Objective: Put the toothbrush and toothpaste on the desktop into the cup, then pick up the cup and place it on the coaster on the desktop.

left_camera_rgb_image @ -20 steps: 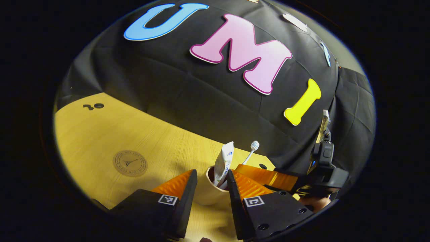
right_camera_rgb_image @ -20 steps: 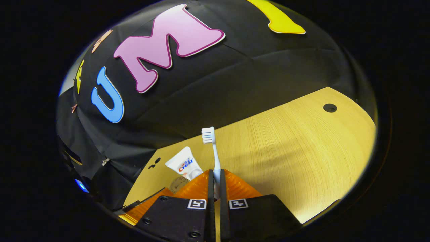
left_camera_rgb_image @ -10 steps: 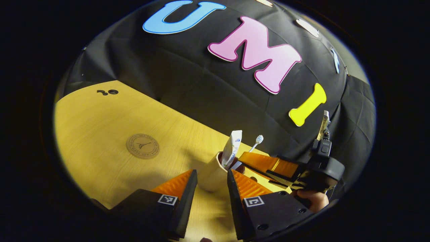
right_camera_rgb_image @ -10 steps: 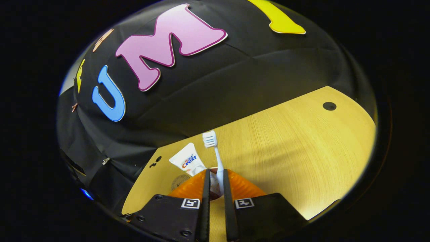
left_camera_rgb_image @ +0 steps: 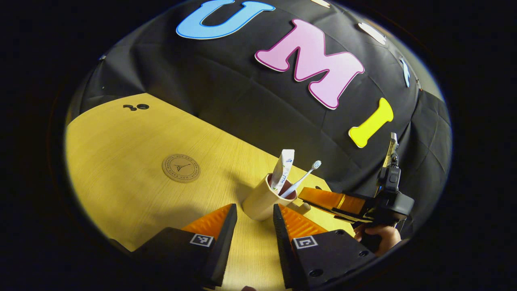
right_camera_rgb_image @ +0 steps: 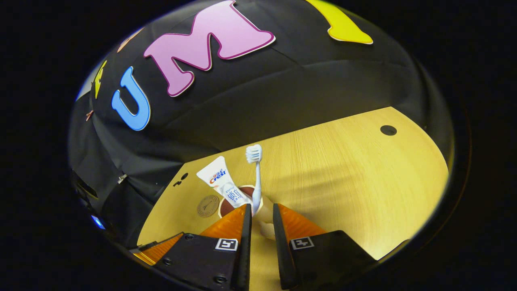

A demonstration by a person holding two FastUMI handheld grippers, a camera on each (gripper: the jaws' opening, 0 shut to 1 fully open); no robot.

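A beige cup (left_camera_rgb_image: 261,199) stands on the wooden desktop (left_camera_rgb_image: 121,161), with a white toothpaste tube (left_camera_rgb_image: 283,169) and a white toothbrush (left_camera_rgb_image: 306,175) leaning inside it. The round brown coaster (left_camera_rgb_image: 181,168) lies to the cup's left, apart from it. My left gripper (left_camera_rgb_image: 254,211) is open just short of the cup's base, not touching it. In the right gripper view, the toothpaste (right_camera_rgb_image: 220,182) and toothbrush (right_camera_rgb_image: 255,173) rise from the cup (right_camera_rgb_image: 264,205). My right gripper (right_camera_rgb_image: 260,214) is open by a narrow gap around the cup's near side, free of the brush.
A hand (left_camera_rgb_image: 381,235) holds the right gripper (left_camera_rgb_image: 313,196) to the right of the cup. The left gripper (right_camera_rgb_image: 157,248) shows at the lower left of the right gripper view. Bare desktop (right_camera_rgb_image: 343,173) spreads to the right, with a cable hole (right_camera_rgb_image: 388,130). The black cloth wall stands behind.
My right gripper has opened and let go of the toothbrush, which now leans in the cup. Both grippers have drawn back a little from the cup.
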